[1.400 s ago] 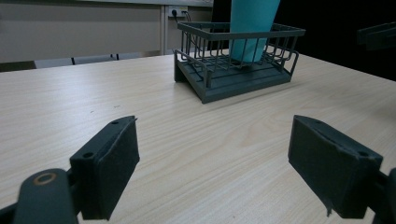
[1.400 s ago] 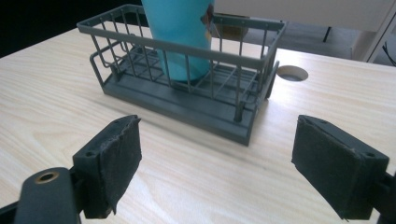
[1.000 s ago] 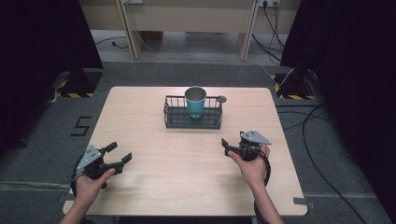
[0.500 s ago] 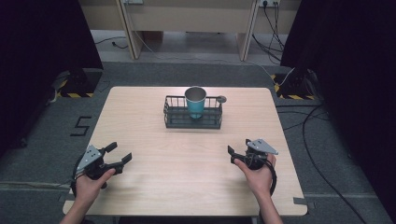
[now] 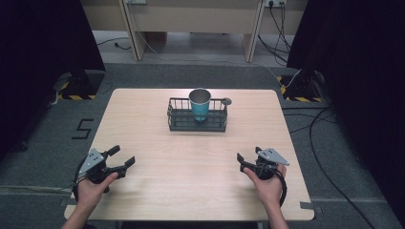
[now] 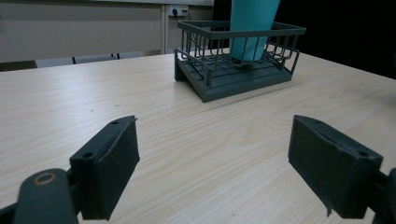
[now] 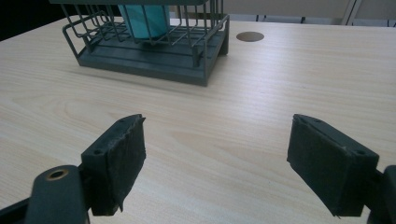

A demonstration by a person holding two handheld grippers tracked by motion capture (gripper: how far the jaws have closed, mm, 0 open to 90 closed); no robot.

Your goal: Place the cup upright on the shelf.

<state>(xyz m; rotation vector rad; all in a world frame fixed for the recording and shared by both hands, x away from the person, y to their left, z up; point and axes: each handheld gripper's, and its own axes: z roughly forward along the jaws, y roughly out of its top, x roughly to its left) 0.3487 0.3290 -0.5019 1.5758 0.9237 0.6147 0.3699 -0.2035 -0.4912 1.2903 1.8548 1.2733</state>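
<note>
One teal cup (image 5: 200, 104), upright in a dark wire rack (image 5: 197, 120) at the far middle of the table (image 5: 143, 124). Tapered downward, with a pale grey rim and an open mouth; standing right of centre in the rack, seen from above. Well apart from both grippers.

Cut off at the top in both gripper views: cup (image 6: 252, 23) shown from the left gripper as a teal wedge behind the rack (image 6: 236, 74) bars, and from the right gripper as a short teal patch (image 7: 144, 18) behind the rack (image 7: 149, 51) wires. Rim and inside hidden there. Small round dark disc (image 7: 250, 36) flush in the table just beyond the rack's corner, too small to identify.

Left gripper (image 5: 119, 161) near the front left corner, held low over the wood, jaws spread wide, nothing between them, pads (image 6: 109, 168) clear of everything but bare table. Right gripper (image 5: 247, 156) near the front right, likewise gaping wide and empty, pads (image 7: 119, 161) apart over bare table. Both pointed roughly toward the rack. Contact with the tabletop hard to judge.
</note>
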